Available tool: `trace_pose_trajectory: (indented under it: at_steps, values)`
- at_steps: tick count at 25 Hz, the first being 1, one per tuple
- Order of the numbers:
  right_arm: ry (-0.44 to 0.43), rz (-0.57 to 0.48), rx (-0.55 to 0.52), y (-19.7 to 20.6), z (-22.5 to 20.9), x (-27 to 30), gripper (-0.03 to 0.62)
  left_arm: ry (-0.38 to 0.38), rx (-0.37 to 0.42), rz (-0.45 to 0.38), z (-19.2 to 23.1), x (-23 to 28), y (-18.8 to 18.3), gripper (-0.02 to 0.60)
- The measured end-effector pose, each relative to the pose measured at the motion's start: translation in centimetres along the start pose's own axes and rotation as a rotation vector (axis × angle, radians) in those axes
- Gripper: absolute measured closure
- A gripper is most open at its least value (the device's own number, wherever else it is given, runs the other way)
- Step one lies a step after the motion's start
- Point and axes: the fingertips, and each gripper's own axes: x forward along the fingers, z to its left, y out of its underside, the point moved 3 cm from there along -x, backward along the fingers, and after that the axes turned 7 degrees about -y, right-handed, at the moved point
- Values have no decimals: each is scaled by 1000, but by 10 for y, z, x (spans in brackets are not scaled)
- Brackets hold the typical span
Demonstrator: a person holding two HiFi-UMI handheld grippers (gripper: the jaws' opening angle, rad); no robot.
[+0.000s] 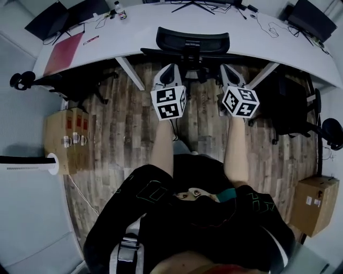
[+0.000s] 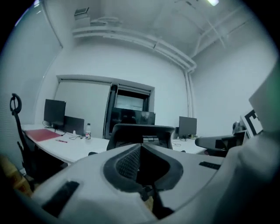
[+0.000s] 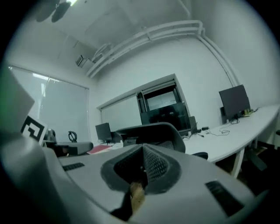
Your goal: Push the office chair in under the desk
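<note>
A black mesh-back office chair (image 1: 192, 42) stands at the near edge of the long white desk (image 1: 161, 27), its backrest towards me. I hold both grippers side by side just short of the backrest. The left gripper (image 1: 171, 68) points at the backrest's left part and the right gripper (image 1: 229, 68) at its right part. I cannot tell whether either touches the chair. In the left gripper view the jaws of the left gripper (image 2: 141, 148) are shut together with nothing between them, the chair (image 2: 141, 132) just beyond. The right gripper (image 3: 143, 149) is likewise shut and empty before the chair (image 3: 151, 130).
Another black chair (image 1: 289, 107) stands under the desk to the right, and one more (image 1: 69, 84) to the left. Cardboard boxes sit on the wood floor at left (image 1: 67, 139) and right (image 1: 316, 203). Monitors (image 1: 48, 18), a red folder (image 1: 63, 52) and a bottle (image 1: 120, 9) are on the desk.
</note>
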Motion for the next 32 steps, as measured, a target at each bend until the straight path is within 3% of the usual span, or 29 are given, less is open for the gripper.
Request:
trace_pose_trajectory:
  at_steps: [3, 7, 32]
  values:
    - [35, 42, -47, -2, -3, -5, 589, -2, 33, -3, -6, -7, -2, 574]
    - [49, 23, -56, -9, -5, -10, 589, 9, 75, -9, -11, -11, -4, 574]
    - [-13, 5, -160, -32, -9, 3, 589, -3, 92, -68, -6, 4, -24, 574]
